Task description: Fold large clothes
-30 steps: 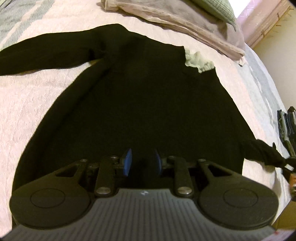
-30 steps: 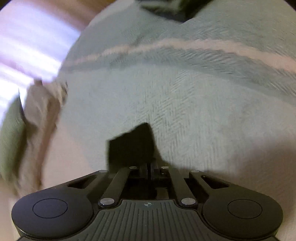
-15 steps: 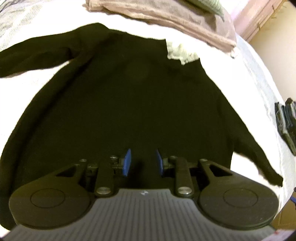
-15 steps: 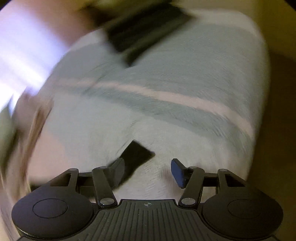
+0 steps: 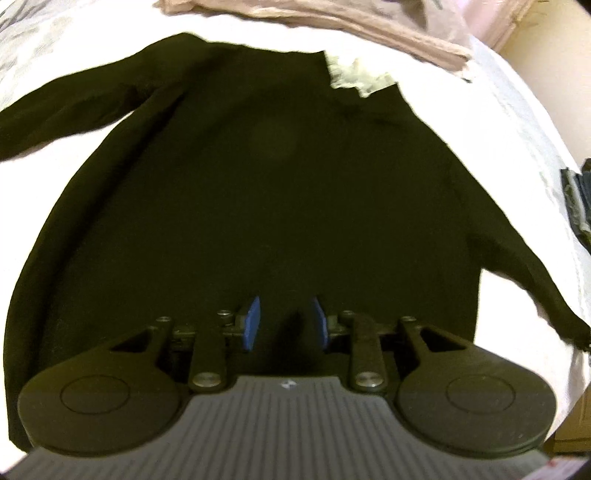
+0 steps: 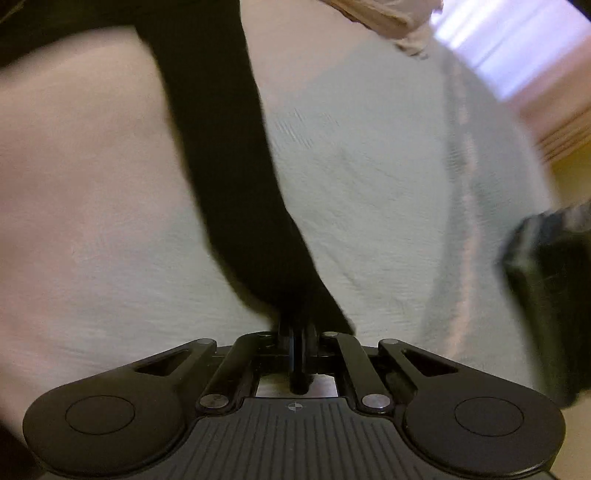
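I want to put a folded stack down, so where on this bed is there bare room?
Bare bedspread lies below the black sweater's left sleeve, and beside its right sleeve toward the bed edge. The head end is crowded with beige bedding; the sweater fills the middle.

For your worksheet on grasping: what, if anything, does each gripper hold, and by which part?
The right gripper is shut on the black sweater, at the end of its sleeve. The left gripper is open over the sweater's body and holds nothing.
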`<state>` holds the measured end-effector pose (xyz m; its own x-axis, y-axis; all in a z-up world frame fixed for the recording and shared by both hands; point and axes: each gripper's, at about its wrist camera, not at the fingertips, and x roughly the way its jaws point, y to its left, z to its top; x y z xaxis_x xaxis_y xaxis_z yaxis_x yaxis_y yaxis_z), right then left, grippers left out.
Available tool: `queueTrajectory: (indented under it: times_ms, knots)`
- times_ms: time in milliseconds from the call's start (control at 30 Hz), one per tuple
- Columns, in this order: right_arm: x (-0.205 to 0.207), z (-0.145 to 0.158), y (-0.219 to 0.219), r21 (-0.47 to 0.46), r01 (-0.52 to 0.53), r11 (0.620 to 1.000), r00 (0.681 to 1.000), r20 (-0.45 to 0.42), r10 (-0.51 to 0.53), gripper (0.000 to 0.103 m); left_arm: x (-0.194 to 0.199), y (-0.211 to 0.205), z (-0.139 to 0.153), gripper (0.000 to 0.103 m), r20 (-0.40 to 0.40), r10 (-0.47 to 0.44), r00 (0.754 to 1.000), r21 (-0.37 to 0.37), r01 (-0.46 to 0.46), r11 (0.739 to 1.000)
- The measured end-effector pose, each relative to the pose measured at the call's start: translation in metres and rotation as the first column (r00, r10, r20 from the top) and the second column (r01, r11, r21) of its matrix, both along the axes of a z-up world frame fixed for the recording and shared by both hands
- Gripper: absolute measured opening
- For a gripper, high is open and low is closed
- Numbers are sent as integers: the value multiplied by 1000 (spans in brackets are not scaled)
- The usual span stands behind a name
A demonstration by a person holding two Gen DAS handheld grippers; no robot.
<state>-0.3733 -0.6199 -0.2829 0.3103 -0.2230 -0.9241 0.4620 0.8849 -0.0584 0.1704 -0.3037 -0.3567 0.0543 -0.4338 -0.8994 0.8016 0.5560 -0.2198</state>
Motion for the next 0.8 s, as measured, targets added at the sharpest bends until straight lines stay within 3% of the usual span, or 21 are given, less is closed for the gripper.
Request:
queueTrajectory:
  times_ms: [33, 67, 100, 167, 233, 267, 300, 333, 400, 467, 500, 567, 600, 633, 667, 733, 767, 800]
  knots:
    - [-12, 26, -10, 139, 80, 987, 986, 133, -99, 0, 0, 0, 1, 26, 5, -5, 1000, -3, 5, 1000]
    - [-29, 50, -22, 295, 130, 947, 940, 267, -212, 0, 1, 0, 2, 26, 8, -1, 1000, -2, 1, 1000]
    - [-51, 68, -35, 436, 163, 885, 858, 381, -345, 0, 3, 0, 2, 27, 3, 8, 1000, -2, -8, 1000]
    - [-78, 81, -54, 555, 212, 805, 740, 446, -503, 0, 6, 1, -1, 27, -10, 32, 999, 0, -32, 1000]
    - [-105, 66, -77, 636, 296, 713, 650, 412, -638, 0, 5, 2, -4, 27, -19, 49, 999, -3, -49, 999]
    - [-112, 51, -89, 662, 346, 664, 627, 363, -689, 0, 4, 2, -6, 27, -26, 54, 998, -4, -54, 999]
    - [-122, 25, -97, 698, 426, 575, 585, 272, -764, 0, 3, 2, -7, 27, -30, 57, 998, -2, -57, 998]
    - [-132, -5, -103, 728, 510, 459, 526, 159, -836, 0, 1, 3, -10, 27, -34, 58, 998, 0, -58, 998]
    - [-144, -54, -112, 717, 636, 285, 422, -14, -906, 3, -1, 5, -13, 27, -40, 55, 998, 12, -54, 998]
    - [-156, -75, -109, 697, 679, 229, 332, -14, -943, 7, -1, 8, -13, 27, -43, 48, 998, 24, -47, 999]
    - [-165, -72, -100, 697, 686, 210, 252, 44, -967, 13, 0, 10, -12, 27, -41, 45, 998, 23, -44, 999]
    - [-183, -60, -79, 680, 714, 166, 94, 142, -985, 35, 3, 16, -7, 29, -31, 50, 998, 20, -50, 999]
    - [-191, -50, -63, 666, 731, 152, 34, 187, -982, 50, 4, 20, -6, 30, -32, 65, 997, 19, -65, 998]
    - [-195, -41, -47, 643, 749, 161, 17, 225, -974, 55, 5, 23, -6, 30, -39, 82, 996, 18, -81, 997]
    - [-184, -32, -26, 614, 765, 194, 30, 267, -963, 56, 7, 26, -7, 30, -53, 101, 993, 19, -100, 995]
    - [-159, -25, -3, 547, 775, 316, 146, 332, -932, 57, 8, 27, -8, 30, -72, 121, 990, 17, -120, 993]
    - [-139, -30, 3, 510, 769, 386, 221, 355, -909, 57, 7, 26, -8, 30, -75, 123, 990, 16, -122, 992]
    - [-128, -36, 6, 466, 775, 427, 271, 365, -891, 57, 5, 25, -9, 30, -77, 122, 990, 14, -121, 993]
